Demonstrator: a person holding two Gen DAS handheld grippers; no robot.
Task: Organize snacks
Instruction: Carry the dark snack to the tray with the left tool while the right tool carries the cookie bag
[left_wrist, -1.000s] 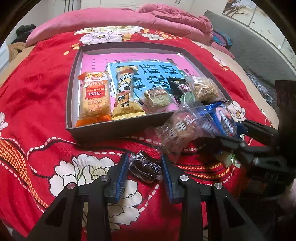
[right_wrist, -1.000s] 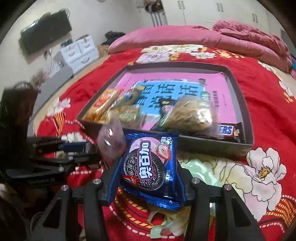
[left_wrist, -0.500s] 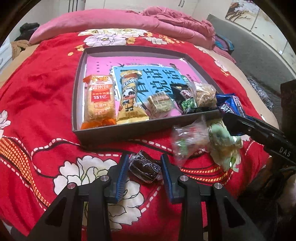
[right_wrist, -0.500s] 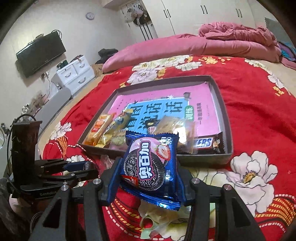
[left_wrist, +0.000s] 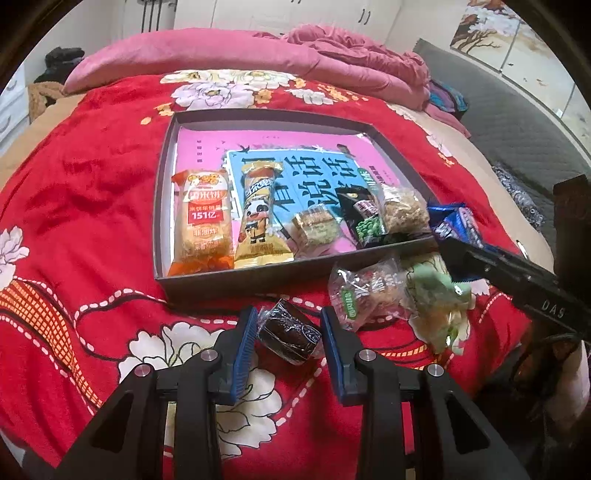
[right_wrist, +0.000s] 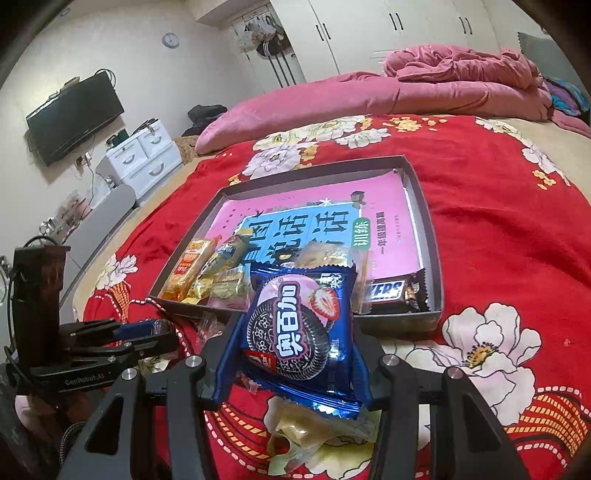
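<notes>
A dark shallow tray (left_wrist: 258, 278) lined with a pink and blue book lies on the red bed. It holds an orange rice cracker pack (left_wrist: 203, 221), a yellow panda bar (left_wrist: 258, 218), a green pea pack (left_wrist: 364, 219) and a Snickers bar (right_wrist: 388, 291). My left gripper (left_wrist: 289, 334) is shut on a small dark brown wrapped cake (left_wrist: 290, 332) in front of the tray. My right gripper (right_wrist: 295, 339) is shut on a blue Oreo pack (right_wrist: 299, 332) and holds it above the bed near the tray's front right corner; it also shows in the left wrist view (left_wrist: 458, 225).
A clear-wrapped snack (left_wrist: 364, 293) and a green wrapped snack (left_wrist: 439, 299) lie on the bed in front of the tray. Pink bedding (left_wrist: 221, 51) is piled at the far end. A white drawer unit (right_wrist: 144, 155) and a TV (right_wrist: 74, 114) stand at the left.
My right gripper has lifted the Oreo pack and drawn back to the right, away from the loose snacks. My left gripper has stayed on the dark cake, and both views have risen.
</notes>
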